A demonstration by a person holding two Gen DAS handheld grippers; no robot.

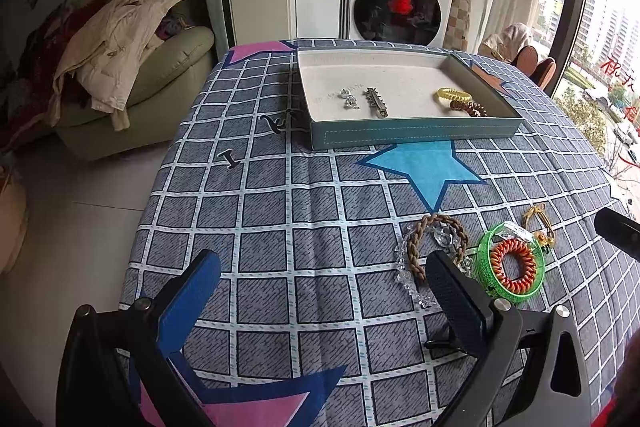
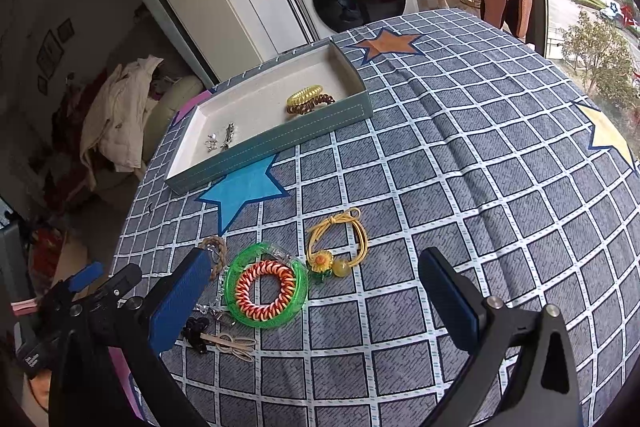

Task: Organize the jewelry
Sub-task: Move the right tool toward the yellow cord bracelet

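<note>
Both my tongs, left tongs [image 1: 320, 291] and right tongs [image 2: 316, 295], hung wide open and empty over the bench, so next up was probably grabbing the green bangle [image 2: 266, 287] for the tray [image 2: 280, 143].

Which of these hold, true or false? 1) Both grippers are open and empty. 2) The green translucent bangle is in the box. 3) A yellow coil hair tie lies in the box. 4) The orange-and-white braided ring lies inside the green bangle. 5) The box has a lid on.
1) True: the left gripper and the right gripper both stand open, holding nothing.
2) False: the green translucent bangle lies on the checked tablecloth, outside the shallow teal box.
3) True: the yellow coil hair tie lies in the box, next to a brown coil tie.
4) True: the orange-and-white braided ring lies within the bangle.
5) False: the box is open-topped.
</note>
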